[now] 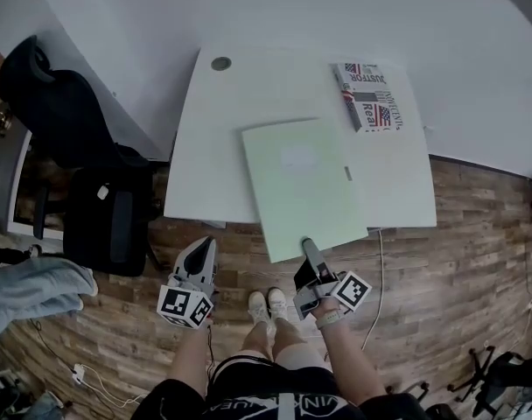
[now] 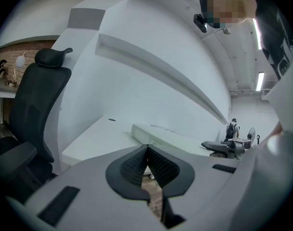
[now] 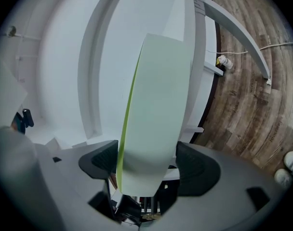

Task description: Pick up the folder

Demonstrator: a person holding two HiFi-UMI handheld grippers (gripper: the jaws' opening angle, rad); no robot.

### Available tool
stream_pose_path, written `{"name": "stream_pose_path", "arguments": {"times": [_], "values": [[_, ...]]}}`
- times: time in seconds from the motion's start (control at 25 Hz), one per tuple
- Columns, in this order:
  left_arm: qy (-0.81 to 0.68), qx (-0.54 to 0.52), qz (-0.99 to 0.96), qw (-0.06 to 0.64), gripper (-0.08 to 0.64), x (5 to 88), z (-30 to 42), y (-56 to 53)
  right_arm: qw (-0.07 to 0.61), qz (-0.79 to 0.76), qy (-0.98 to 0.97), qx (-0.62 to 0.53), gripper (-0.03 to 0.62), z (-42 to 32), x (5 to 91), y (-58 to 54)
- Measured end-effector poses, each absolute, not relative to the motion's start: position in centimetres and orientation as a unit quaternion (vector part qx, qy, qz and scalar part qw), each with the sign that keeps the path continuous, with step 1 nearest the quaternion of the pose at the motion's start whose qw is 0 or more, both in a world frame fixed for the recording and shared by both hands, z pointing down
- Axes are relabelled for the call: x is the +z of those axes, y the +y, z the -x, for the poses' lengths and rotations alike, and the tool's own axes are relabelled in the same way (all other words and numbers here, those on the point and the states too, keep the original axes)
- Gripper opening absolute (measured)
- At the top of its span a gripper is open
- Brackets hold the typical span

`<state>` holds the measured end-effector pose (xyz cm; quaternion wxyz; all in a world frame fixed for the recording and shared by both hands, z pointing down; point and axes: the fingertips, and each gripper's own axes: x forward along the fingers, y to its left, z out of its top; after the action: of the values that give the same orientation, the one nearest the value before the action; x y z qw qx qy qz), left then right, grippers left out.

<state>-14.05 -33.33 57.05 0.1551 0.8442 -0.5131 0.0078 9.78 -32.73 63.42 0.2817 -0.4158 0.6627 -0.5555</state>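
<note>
**Well, green folder flat on the table, right jaws wide around its edge**

Right now the pale green folder (image 1: 303, 186) lies flat on the white table (image 1: 222, 147). It is turned a little askew, and its near end hangs over the table's front edge toward the person. The right gripper (image 1: 308, 248) reaches up to that overhanging end. Its own view shows the two jaws standing wide apart with the folder's near edge between them. The dark pads (image 3: 197, 166) sit clear on either side and do not press on the sheet. A thin yellow-green edge of the folder runs close to the left-hand pad in that view.

The left gripper (image 1: 205, 248) hangs in front of the table, to the left of the folder and well apart from it, over the wooden floor (image 1: 458, 234). Its jaws are closed together with nothing between them.

Farther back on the table, near the right side, a stack of printed books (image 1: 368, 96) rests just beyond the folder's far corner. A black office chair (image 1: 82, 164) stands beside the table's left end. The person's white shoes (image 1: 270, 304) show between the two grippers.
</note>
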Motion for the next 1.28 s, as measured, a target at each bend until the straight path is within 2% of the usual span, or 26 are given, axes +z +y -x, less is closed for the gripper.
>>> {"name": "stream_pose_path", "arguments": {"times": [0.4,0.84,1.0,1.28], "values": [[-0.518,0.007,-0.84,0.162,0.014,58.1,13.7,-33.7,0.271,0.398,0.679,-0.554,0.348,-8.5,63.3,-35.0],[-0.521,0.01,-0.836,0.173,0.014,59.6,13.8,-32.8,0.316,0.377,0.64,-0.591,0.347,-7.8,64.0,-35.8],[-0.523,0.01,-0.833,0.179,0.014,60.0,13.9,-32.3,0.321,0.369,0.633,-0.601,0.314,-7.7,64.2,-35.8],[-0.528,0.009,-0.83,0.177,0.014,59.9,14.4,-31.9,0.325,0.365,0.632,-0.602,0.295,-7.8,63.8,-35.7]]}}
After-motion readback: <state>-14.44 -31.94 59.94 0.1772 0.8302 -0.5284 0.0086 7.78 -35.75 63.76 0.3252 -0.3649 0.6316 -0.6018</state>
